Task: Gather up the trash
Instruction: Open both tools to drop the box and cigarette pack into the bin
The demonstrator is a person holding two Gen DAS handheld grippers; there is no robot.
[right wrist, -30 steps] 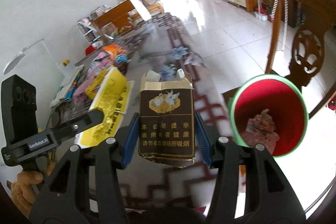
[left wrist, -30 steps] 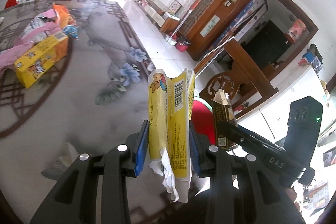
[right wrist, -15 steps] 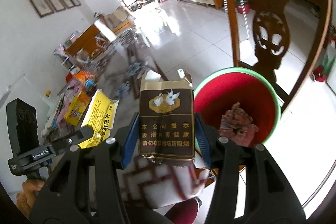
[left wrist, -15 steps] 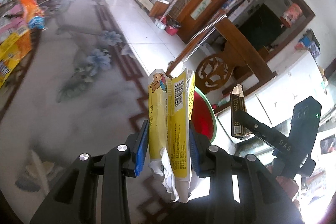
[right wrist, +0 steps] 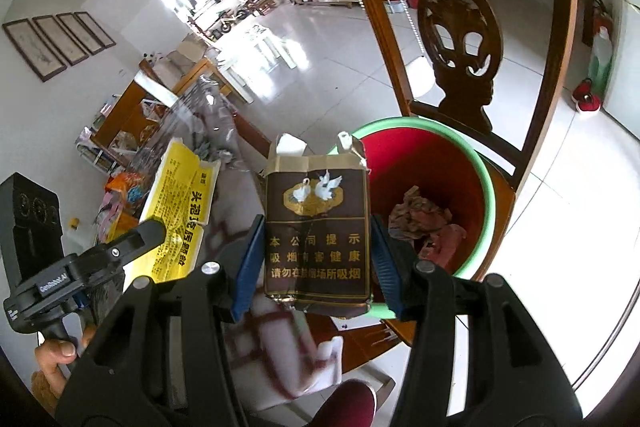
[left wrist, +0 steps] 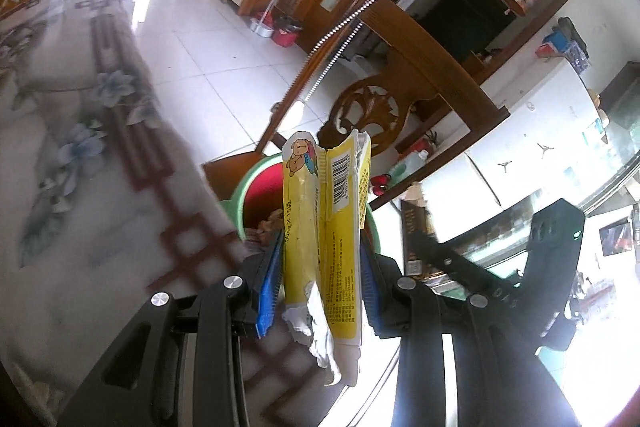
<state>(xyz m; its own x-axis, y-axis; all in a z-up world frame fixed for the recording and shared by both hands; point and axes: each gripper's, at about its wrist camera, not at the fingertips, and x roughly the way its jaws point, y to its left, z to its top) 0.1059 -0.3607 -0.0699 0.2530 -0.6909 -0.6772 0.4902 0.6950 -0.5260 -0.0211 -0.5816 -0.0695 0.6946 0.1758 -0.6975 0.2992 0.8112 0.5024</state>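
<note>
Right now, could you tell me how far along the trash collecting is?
Done: crumpled wrappers already lie in the red bin. In hand: the left gripper is shut on a torn yellow package, the right gripper on a brown cigarette pack, both near the bin's rim, not yet dropped. Left: releasing both, then the colourful litter on the far table.

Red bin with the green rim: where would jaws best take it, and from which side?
On the green rim of the red bin, from above, one jaw inside and one outside. The round body is too wide to span; the rim is thin, exposed and faces up, though the wooden chair crowds its far side.
</note>
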